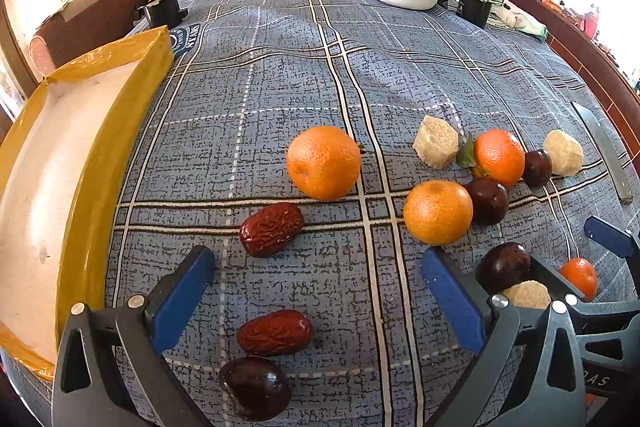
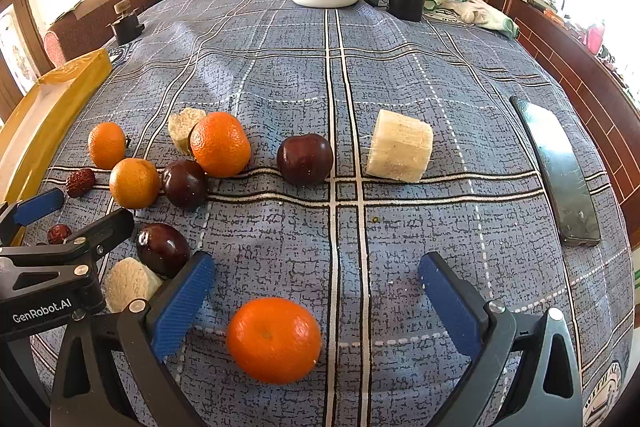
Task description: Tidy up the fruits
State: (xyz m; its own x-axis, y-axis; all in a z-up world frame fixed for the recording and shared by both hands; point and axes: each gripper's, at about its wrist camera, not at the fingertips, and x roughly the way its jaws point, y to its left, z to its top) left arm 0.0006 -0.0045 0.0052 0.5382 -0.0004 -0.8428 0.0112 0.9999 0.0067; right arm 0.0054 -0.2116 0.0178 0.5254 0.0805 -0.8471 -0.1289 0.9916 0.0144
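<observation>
Only the left wrist view shows the inside of the yellow tray point(image 1: 120, 131) at the cloth's point(image 1: 280, 67) left edge and a plum point(image 1: 256, 393) beside a date point(image 1: 275, 332) between the spread fingers of the left gripper point(image 1: 316, 291); only the right wrist view shows the whole phone point(image 2: 560, 171) near the right edge. The right gripper point(image 2: 316, 295), fingers apart, frames one orange point(image 2: 274, 339) without touching it. Counted across both views: four oranges, four plums, two dates, three pale cut chunks, all on the cloth.
</observation>
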